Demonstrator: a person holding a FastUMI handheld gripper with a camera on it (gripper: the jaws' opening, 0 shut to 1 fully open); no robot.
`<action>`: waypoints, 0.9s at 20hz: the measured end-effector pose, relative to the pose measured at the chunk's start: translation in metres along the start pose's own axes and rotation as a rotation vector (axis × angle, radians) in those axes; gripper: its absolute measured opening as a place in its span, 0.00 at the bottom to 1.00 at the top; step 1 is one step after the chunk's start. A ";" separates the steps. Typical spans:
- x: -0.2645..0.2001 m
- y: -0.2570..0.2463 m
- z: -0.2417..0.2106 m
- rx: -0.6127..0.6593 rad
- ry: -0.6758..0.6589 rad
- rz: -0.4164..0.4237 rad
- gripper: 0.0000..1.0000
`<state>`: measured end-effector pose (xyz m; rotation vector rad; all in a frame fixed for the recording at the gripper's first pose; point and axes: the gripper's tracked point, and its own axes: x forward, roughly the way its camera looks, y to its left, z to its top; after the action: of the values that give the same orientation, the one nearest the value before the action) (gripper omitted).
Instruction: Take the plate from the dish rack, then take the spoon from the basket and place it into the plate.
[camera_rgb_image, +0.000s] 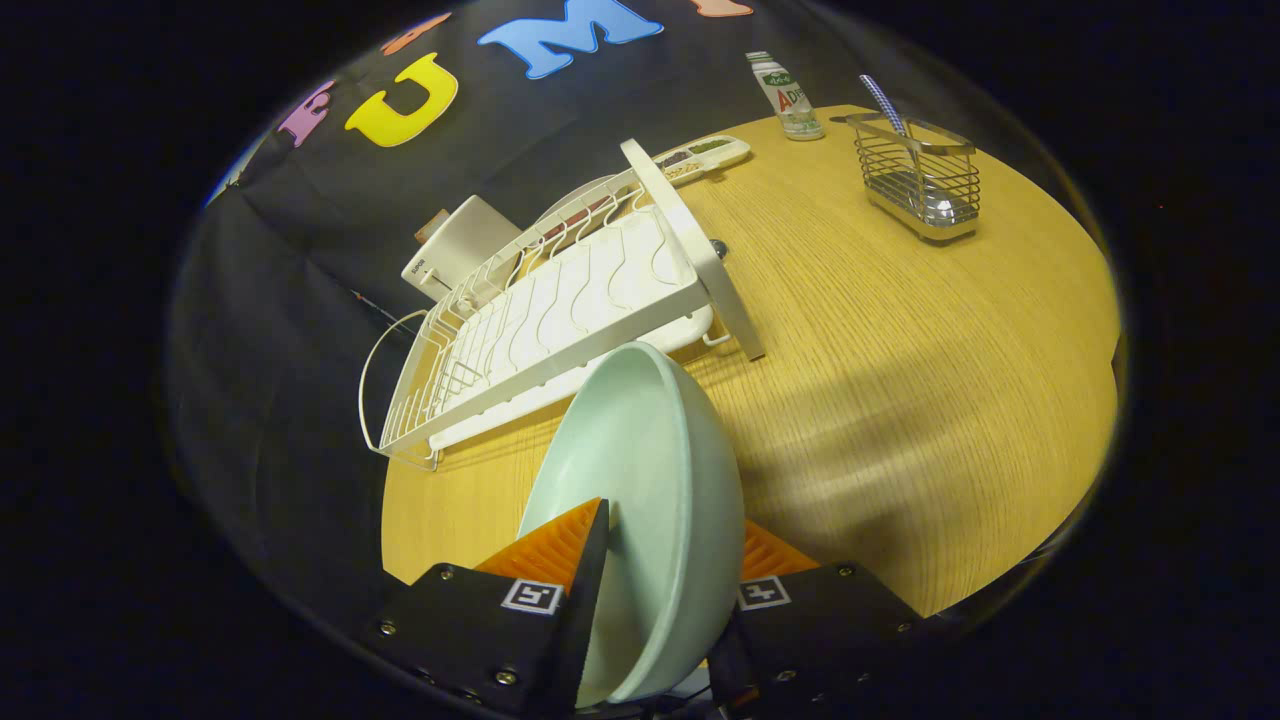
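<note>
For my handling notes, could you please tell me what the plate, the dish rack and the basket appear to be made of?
The plate, held between the gripper fingers, looks like glazed ceramic or melamine: pale green, smooth, with a soft sheen. The dish rack seems to be white coated wire over a white plastic tray. The basket is probably bare steel wire, shiny and silvery.

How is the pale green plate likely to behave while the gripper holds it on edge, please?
The pale green plate looks rigid. Its smooth, glossy surface may slip between the gripper fingers. Pinched at the rim and upright above the wooden table, it could pivot or swing.
</note>
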<state>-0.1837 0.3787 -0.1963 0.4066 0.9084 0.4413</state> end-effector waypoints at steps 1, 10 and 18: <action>0.002 -0.005 -0.001 -0.011 0.003 -0.018 0.56; -0.018 -0.039 0.030 -0.053 -0.101 -0.161 0.98; -0.091 -0.086 0.166 -0.049 -0.416 -0.425 0.98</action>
<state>-0.0798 0.2336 -0.0886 0.2366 0.5545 -0.0157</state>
